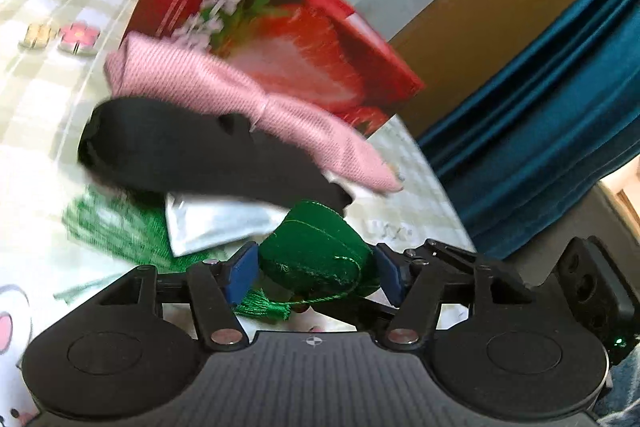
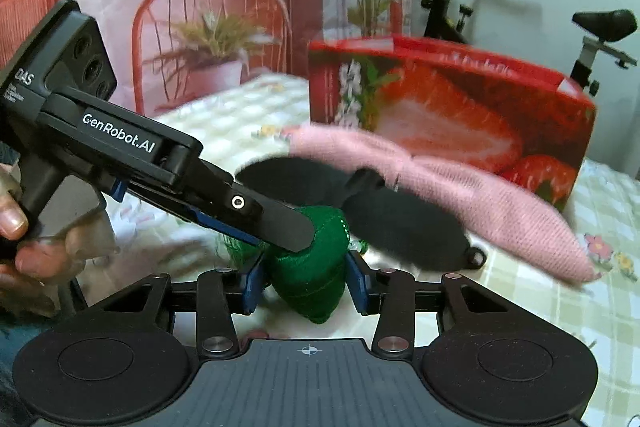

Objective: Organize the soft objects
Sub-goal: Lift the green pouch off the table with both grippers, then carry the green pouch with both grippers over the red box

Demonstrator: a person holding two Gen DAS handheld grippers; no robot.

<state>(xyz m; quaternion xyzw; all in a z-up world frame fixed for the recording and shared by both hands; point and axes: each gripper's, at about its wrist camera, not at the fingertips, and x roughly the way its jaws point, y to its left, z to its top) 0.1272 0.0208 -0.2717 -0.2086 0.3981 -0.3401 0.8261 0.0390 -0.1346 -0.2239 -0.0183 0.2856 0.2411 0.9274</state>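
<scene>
A green velvet soft piece (image 1: 316, 251) with tassels is held between the blue pads of my left gripper (image 1: 314, 269). My right gripper (image 2: 306, 279) is shut on the same green piece (image 2: 312, 275), and the left gripper reaches in from the left in the right wrist view (image 2: 288, 227). Behind it lie a black soft object (image 1: 192, 151) and a pink knitted one (image 1: 248, 107), also in the right wrist view (image 2: 400, 223) (image 2: 480, 195). A white-grey fabric (image 1: 216, 223) and a green fringed cloth (image 1: 120, 227) lie underneath.
A red strawberry-print box (image 1: 280, 35) (image 2: 452, 111) stands open behind the pile on the checked tablecloth (image 1: 52, 27). An exercise bike (image 2: 600, 27) and a blue curtain (image 1: 540, 107) are beyond the table edge.
</scene>
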